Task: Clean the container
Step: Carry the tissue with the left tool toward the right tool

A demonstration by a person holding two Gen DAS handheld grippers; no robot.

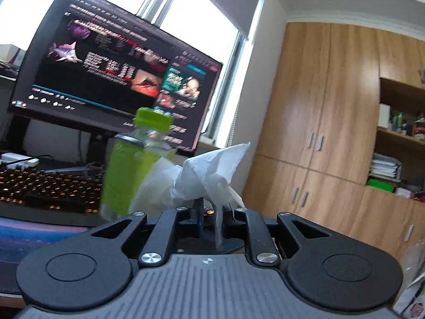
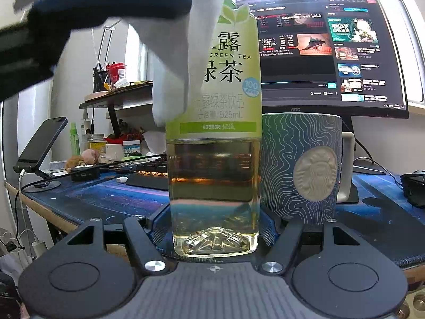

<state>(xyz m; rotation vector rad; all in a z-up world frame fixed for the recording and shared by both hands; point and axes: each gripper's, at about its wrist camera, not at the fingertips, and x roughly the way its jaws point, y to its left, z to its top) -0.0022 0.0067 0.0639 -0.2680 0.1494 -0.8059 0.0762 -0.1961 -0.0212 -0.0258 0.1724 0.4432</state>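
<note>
Bottle (image 2: 213, 138) cap cut off at top edge; tissue (image 2: 183, 53) hides label's left chars.

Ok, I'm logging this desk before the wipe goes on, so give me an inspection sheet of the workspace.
Surface: blue desk mat covers the desk.
Job's things: green tea bottle, upright, part full, green cap on; white tissue draped against its upper label.
Clutter: patterned mug right beside the bottle; keyboard; phone on stand; jars and small bottles at the back left.
Grippers: left tool shut on the tissue; right tool shut on the bottle's base.
Cables: several trail across the mat and hang off the left edge.
Surroundings: lit monitor, window, wooden cabinets.
</note>
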